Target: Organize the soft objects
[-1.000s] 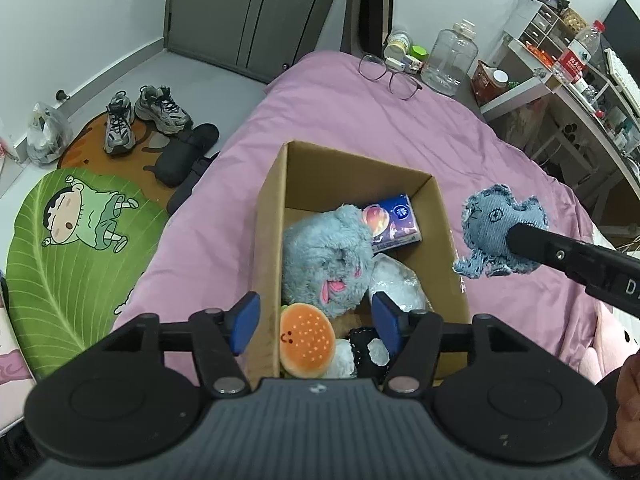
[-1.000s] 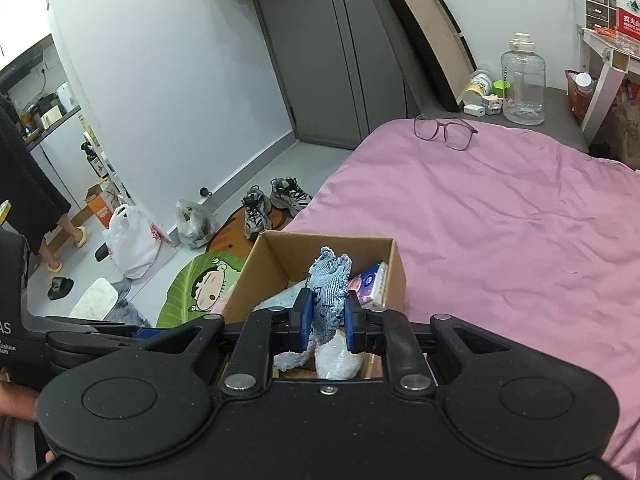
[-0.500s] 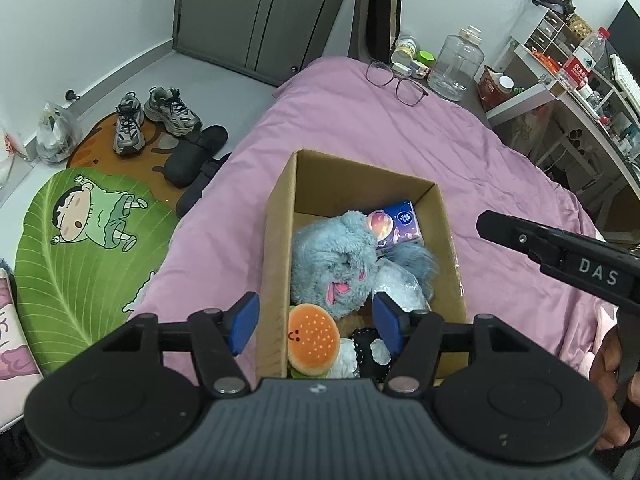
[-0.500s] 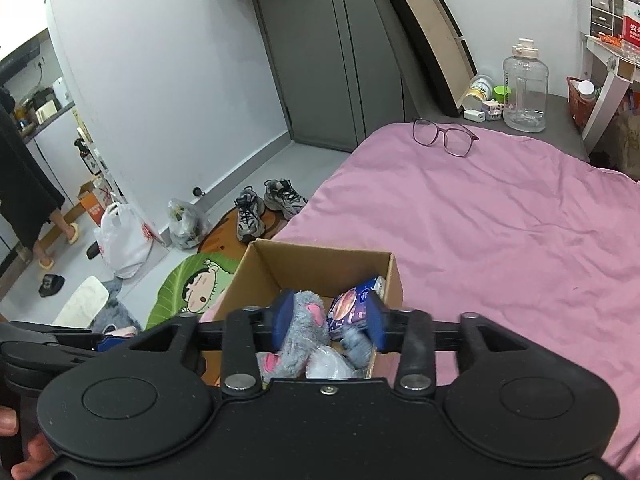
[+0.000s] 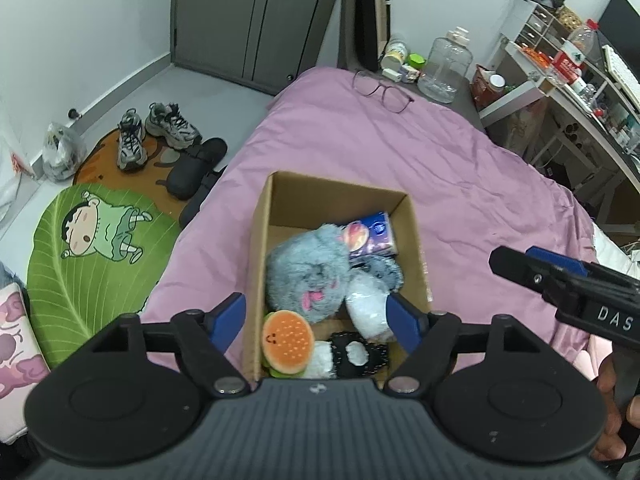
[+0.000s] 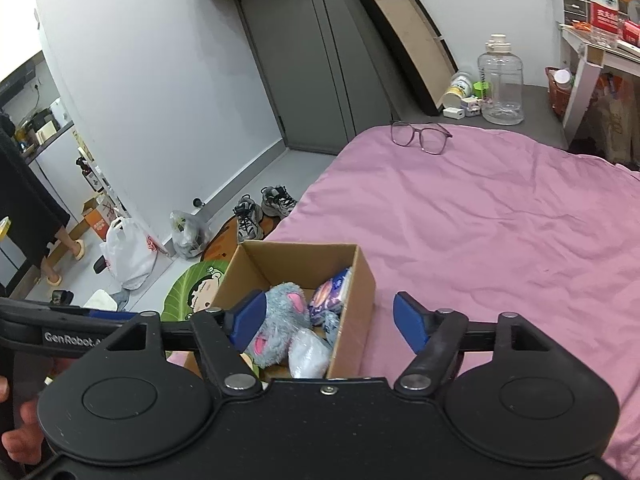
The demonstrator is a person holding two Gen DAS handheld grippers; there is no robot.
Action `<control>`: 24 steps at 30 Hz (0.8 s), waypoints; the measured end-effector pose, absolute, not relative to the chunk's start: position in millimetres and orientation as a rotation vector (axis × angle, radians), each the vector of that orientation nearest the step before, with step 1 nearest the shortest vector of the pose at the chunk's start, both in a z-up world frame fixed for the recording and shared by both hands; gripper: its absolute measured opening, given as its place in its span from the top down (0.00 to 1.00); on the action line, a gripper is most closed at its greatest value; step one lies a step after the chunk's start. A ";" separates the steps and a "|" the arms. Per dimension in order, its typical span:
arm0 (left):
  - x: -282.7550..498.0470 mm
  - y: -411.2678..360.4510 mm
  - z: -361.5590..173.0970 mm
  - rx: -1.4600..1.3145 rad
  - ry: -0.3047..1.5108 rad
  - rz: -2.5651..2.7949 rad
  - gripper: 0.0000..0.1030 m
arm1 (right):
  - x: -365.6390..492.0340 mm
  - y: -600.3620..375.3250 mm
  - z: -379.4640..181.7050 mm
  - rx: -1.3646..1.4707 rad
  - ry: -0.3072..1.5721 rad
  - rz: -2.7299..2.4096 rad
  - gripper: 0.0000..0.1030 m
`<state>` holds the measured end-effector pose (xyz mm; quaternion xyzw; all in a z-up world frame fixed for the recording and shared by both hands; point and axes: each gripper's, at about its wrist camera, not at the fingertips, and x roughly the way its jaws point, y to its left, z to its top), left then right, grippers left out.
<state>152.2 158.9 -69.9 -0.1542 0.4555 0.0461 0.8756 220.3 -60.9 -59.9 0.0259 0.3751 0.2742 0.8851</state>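
Observation:
A cardboard box [image 5: 336, 188] sits on the pink bed. It holds a grey furry plush [image 5: 306, 270], a burger plush [image 5: 287, 340], a blue tissue pack [image 5: 372, 236], a white bag [image 5: 366, 312], a black-and-white plush [image 5: 356, 356] and a blue denim plush [image 5: 386, 274] that lies beside the grey one. My left gripper [image 5: 318, 320] is open and empty above the box's near end. My right gripper [image 6: 330, 320] is open and empty above the box [image 6: 352, 312], and it shows at the right of the left wrist view [image 5: 560, 280].
Glasses [image 6: 420, 136] lie at the far end of the pink bed [image 6: 500, 220]. A water jug [image 6: 502, 80] and small items stand beyond. Shoes [image 5: 160, 132], slippers and a green leaf rug [image 5: 92, 248] are on the floor to the left. A desk stands at the right.
My right gripper opened and let go of the blue denim plush, which dropped into the box. The right gripper then drew back to the right. The left gripper stayed open over the box.

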 end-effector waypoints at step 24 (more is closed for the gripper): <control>107.9 97.7 -4.6 -0.229 0.852 0.096 0.00 | 174.0 -144.9 -10.5 0.129 0.747 0.581 0.00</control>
